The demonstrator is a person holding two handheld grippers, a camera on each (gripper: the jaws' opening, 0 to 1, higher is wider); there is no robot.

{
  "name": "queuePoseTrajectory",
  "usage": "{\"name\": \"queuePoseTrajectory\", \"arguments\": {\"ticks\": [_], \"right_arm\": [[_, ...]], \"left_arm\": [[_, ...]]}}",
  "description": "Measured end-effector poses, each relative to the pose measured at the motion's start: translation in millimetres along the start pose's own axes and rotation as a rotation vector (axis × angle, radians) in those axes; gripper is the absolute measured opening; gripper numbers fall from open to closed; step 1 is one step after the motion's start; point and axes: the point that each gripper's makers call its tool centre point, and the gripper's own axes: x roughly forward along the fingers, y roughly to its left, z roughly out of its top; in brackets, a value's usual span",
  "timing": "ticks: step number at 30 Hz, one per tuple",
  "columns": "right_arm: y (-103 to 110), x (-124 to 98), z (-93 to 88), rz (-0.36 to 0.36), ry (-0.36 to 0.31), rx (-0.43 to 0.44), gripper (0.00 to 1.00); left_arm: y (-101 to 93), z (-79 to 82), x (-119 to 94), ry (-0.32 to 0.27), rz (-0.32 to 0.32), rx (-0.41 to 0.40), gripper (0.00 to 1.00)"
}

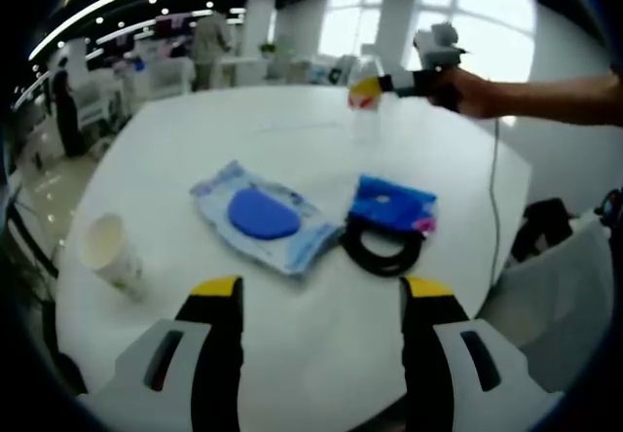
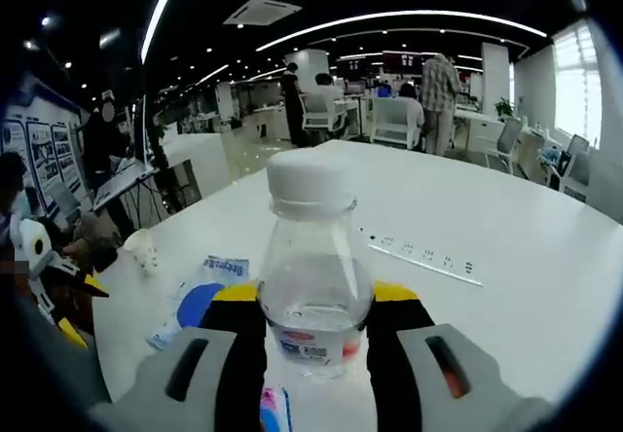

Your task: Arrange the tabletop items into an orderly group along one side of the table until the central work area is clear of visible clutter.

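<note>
The clear water bottle sits pinched between the right tool's 2 jaws, lifted off the bench. The step in hand looks like carrying it to one side. Ahead of the spread, empty left tool lie a wet-wipes pack, a blue pouch with black cable and, off left, a paper cup. Next, set the bottle upright beside them.

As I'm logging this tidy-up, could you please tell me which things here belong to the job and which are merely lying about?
Job:
- water bottle, in the right tongs
- paper cup
- blue wipes pack
- blue packet with black ring

Lying about:
- office chairs
- wall posters
</note>
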Motion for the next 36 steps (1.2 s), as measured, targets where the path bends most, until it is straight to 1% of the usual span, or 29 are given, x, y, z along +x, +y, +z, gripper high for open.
{"name": "queuePoseTrajectory", "arguments": {"ticks": [3, 6, 10, 13, 18, 20, 25, 26, 29, 33, 34, 35, 36], "right_arm": [[14, 9, 9.9, 0.023, -0.017, -0.004, 0.39], [32, 21, 20.9, 0.052, -0.034, -0.014, 0.39], [60, 39, 32.0, 0.098, -0.050, -0.017, 0.39], [86, 55, 38.8, 0.145, -0.055, -0.031, 0.39], [120, 77, 43.2, 0.200, -0.053, -0.043, 0.39], [138, 88, 44.8, 0.230, -0.051, -0.051, 0.39], [174, 113, 46.5, 0.287, -0.040, -0.065, 0.39], [179, 117, 46.9, 0.296, -0.040, -0.068, 0.39], [194, 139, 47.4, 0.325, -0.029, -0.075, 0.39], [211, 155, 46.7, 0.355, -0.020, -0.079, 0.39], [214, 164, 49.3, 0.365, -0.015, -0.082, 0.39], [218, 168, 48.8, 0.373, -0.012, -0.084, 0.39], [226, 173, 43.8, 0.384, -0.007, -0.088, 0.39]], "left_arm": [[1.2, 1.3, -1, -0.007, 0.002, -0.004, 0.62], [2.7, 2.5, -2, -0.015, 0.007, -0.011, 0.62], [3.7, 4.4, -3, -0.024, 0.011, -0.019, 0.62], [3.8, 4.9, -3, -0.025, 0.013, -0.023, 0.62], [5.6, 6.6, -4, -0.031, 0.020, -0.036, 0.62], [6.9, 7.5, -5, -0.035, 0.024, -0.044, 0.62], [10.1, 6.4, -5, -0.036, 0.032, -0.061, 0.62], [10.5, 6.2, -5, -0.036, 0.033, -0.063, 0.62], [11.0, 4.9, -5, -0.031, 0.033, -0.064, 0.64], [5.0, 4.4, -4, -0.024, 0.014, -0.051, 0.64], [2.2, 4.6, -4, -0.022, 0.006, -0.044, 0.64], [0.0, 4.5, -3, -0.019, 0.000, -0.039, 0.64], [-0.5, 4.4, -3, -0.018, -0.002, -0.037, 0.64]]}}
